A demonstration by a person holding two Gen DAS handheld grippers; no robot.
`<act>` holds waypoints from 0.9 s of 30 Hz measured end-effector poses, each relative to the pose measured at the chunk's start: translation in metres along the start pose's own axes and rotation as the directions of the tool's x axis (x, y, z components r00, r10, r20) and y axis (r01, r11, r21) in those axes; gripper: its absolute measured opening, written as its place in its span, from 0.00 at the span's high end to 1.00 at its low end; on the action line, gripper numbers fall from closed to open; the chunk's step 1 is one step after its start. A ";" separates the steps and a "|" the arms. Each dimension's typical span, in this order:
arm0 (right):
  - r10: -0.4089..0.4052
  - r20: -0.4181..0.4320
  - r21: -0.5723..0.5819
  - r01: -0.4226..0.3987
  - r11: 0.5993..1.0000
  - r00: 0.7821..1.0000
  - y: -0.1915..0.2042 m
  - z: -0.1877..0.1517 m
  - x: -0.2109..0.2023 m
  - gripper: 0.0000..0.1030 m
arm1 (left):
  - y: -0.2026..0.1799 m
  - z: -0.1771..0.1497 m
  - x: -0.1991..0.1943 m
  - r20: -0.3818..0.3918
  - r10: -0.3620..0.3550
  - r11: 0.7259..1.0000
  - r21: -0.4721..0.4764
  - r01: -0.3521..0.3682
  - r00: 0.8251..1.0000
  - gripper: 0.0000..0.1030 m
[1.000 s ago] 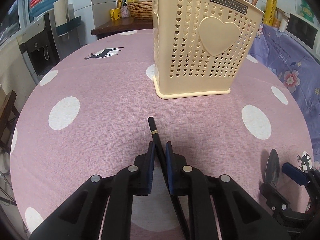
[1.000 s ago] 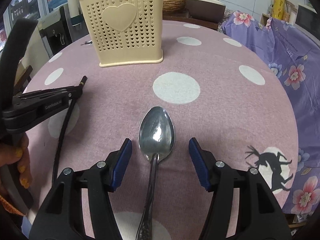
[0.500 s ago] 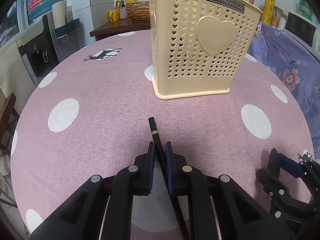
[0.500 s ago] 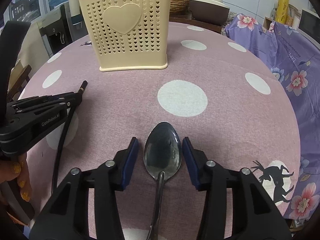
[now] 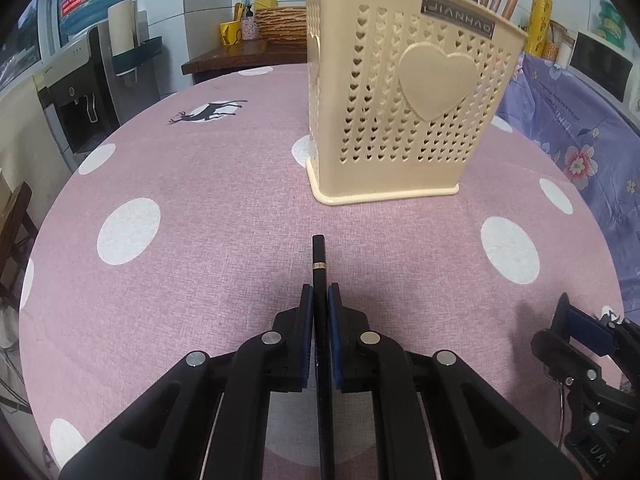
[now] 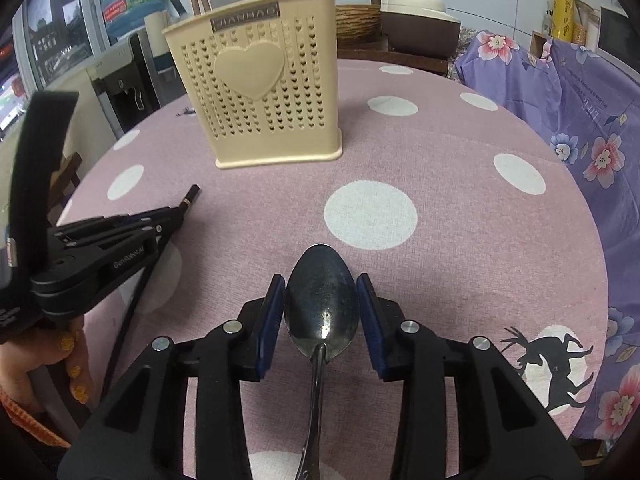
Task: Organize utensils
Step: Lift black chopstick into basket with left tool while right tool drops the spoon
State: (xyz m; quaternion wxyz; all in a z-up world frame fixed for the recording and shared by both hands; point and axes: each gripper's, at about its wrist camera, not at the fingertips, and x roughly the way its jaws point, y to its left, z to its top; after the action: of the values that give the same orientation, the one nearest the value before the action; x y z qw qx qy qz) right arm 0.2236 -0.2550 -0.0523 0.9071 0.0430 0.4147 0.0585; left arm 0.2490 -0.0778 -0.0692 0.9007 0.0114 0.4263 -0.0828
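A cream utensil basket (image 5: 404, 92) with heart holes stands on the pink dotted table (image 5: 200, 184); it also shows in the right wrist view (image 6: 264, 92) and holds several utensils. My left gripper (image 5: 320, 300) is shut on a black chopstick (image 5: 319, 256) with a gold band, its tip pointing at the basket. The left gripper shows in the right wrist view (image 6: 176, 214) at the left. My right gripper (image 6: 321, 292) is shut on the bowl of a steel spoon (image 6: 322, 304), held above the table. In the left wrist view it (image 5: 576, 328) shows at the lower right.
A purple floral cloth (image 6: 580, 92) covers furniture to the right of the table. A water dispenser (image 5: 84, 92) stands beyond the table's far left edge. A dark side table (image 5: 248, 52) with a wicker basket and bottles stands behind.
My right gripper has closed from wide open onto the spoon bowl and lifted it. My left gripper holds the chopstick throughout and has moved closer to the basket.
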 end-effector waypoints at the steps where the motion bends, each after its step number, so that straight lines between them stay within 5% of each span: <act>1: 0.013 0.008 0.010 -0.013 1.000 1.000 -0.001 0.002 -0.004 0.63 | 0.001 0.001 -0.004 0.009 -0.005 1.000 -0.003 0.005 1.000 0.92; 7: 0.076 0.081 0.039 -0.080 0.996 0.994 -0.004 0.015 -0.042 0.63 | 0.010 0.014 -0.055 0.111 -0.073 0.997 -0.023 0.076 0.991 0.92; 15: 0.109 0.170 0.002 -0.111 0.994 0.979 0.007 0.028 -0.092 0.64 | 0.017 0.027 -0.129 0.259 -0.140 0.990 0.002 0.144 0.956 0.92; 27: 0.099 0.184 -0.025 -0.097 0.995 0.978 0.016 0.029 -0.099 0.65 | 0.024 0.031 -0.154 0.320 -0.154 0.986 -0.004 0.164 0.935 0.92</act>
State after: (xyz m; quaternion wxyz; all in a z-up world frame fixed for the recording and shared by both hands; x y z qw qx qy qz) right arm 0.1803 -0.2540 0.0432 0.9380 0.0615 0.3256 0.1021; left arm 0.1803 -0.0352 0.0677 0.9481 -0.0503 0.2759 -0.1496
